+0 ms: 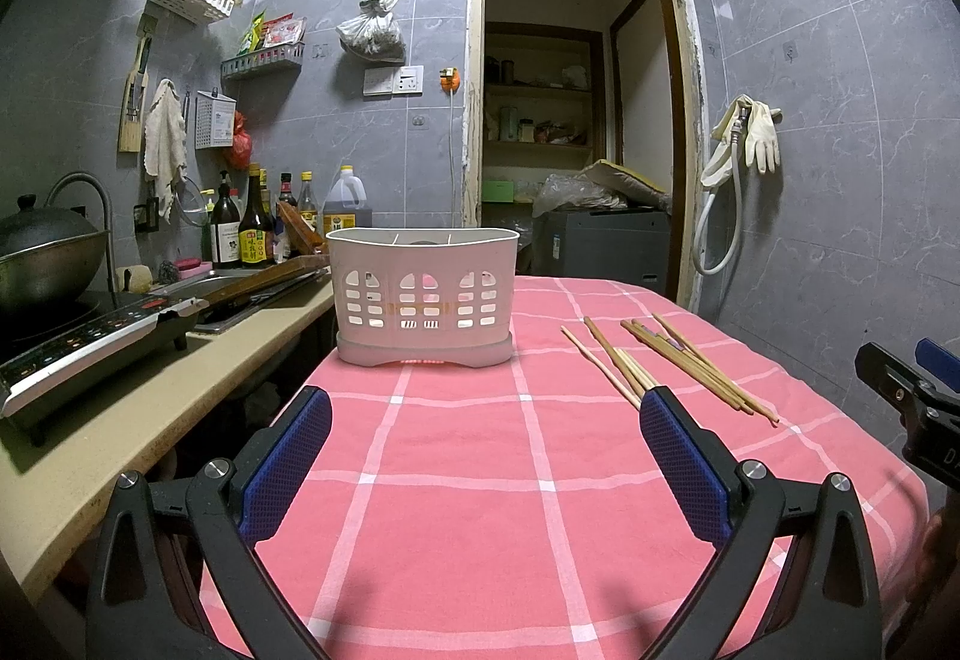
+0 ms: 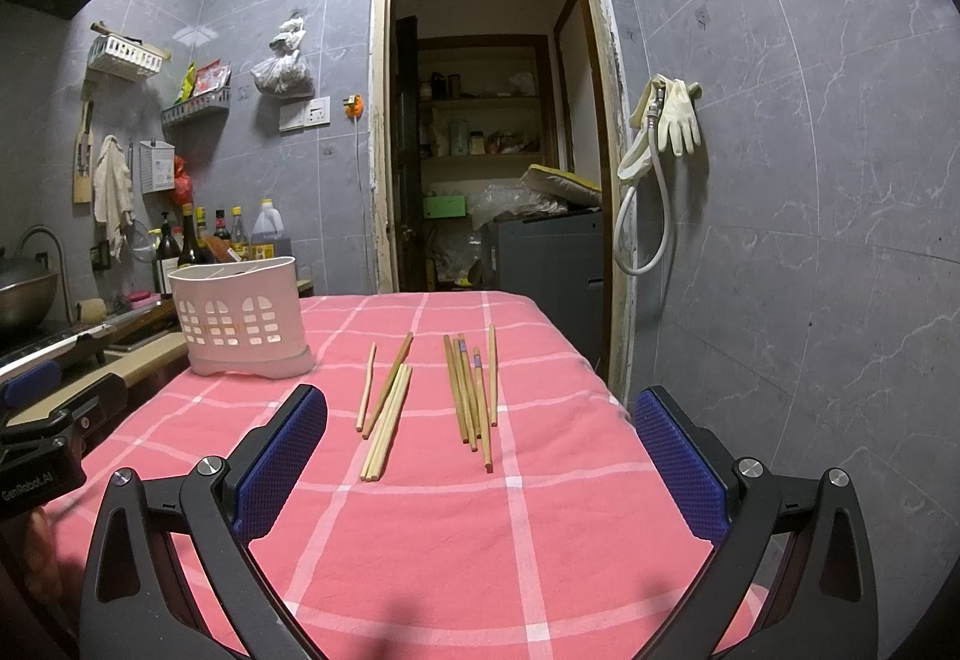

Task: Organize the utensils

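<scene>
A white slotted utensil holder (image 1: 423, 297) stands at the far left of the pink checked tablecloth (image 1: 480, 480); it also shows in the right wrist view (image 2: 240, 315). Several wooden chopsticks lie loose on the cloth in two groups: a left group (image 2: 387, 408) and a right group (image 2: 474, 396), also seen in the left wrist view (image 1: 672, 366). My left gripper (image 1: 485, 456) is open and empty, short of the holder. My right gripper (image 2: 480, 456) is open and empty, just short of the chopsticks. Each gripper shows at the edge of the other's view (image 1: 912, 396) (image 2: 42, 420).
A kitchen counter (image 1: 180, 384) with an induction cooker (image 1: 90, 342), a wok (image 1: 42, 258), a sink and sauce bottles (image 1: 252, 228) runs along the left. An open doorway (image 1: 576, 120) is behind the table. Gloves and a hose (image 2: 660, 132) hang on the right wall.
</scene>
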Demonstrator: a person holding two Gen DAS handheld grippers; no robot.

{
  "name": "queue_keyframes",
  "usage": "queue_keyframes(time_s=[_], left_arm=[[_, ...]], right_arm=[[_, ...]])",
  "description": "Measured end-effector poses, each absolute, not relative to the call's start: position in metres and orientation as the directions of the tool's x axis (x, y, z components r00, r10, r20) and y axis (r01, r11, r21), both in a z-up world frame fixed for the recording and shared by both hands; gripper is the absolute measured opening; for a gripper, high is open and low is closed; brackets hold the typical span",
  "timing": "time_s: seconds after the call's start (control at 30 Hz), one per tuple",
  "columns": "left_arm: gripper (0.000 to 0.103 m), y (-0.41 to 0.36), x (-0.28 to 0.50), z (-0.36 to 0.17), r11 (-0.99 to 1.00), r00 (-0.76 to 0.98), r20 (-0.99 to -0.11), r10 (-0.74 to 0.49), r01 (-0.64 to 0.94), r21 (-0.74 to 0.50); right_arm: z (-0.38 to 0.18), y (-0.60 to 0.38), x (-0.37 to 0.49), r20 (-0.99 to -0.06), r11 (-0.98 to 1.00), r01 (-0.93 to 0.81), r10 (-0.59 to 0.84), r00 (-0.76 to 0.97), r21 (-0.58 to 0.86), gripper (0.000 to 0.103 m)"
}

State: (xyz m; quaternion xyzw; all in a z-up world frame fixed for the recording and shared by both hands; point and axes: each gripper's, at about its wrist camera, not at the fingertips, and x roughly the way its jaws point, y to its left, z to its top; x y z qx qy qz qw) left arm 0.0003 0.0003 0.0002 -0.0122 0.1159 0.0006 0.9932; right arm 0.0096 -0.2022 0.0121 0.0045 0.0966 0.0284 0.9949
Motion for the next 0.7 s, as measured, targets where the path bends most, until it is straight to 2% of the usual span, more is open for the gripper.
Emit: queue_keyframes(time_s=[0.4,0.7], left_arm=[[0.101,0.003,0.004,-0.006,1.000,0.975,-0.224,0.007,-0.013,-0.024],[0.101,0.004,0.027,0.026,0.999,0.981,-0.191,0.018,-0.023,-0.023]], right_arm=[[0.015,-0.203,0.011,-0.187,0.998,-0.058,0.059,0.981,0.008,0.103],[0.045,-0.207,0.034,-0.131,0.998,-0.066,0.064,0.989,-0.010,0.103]])
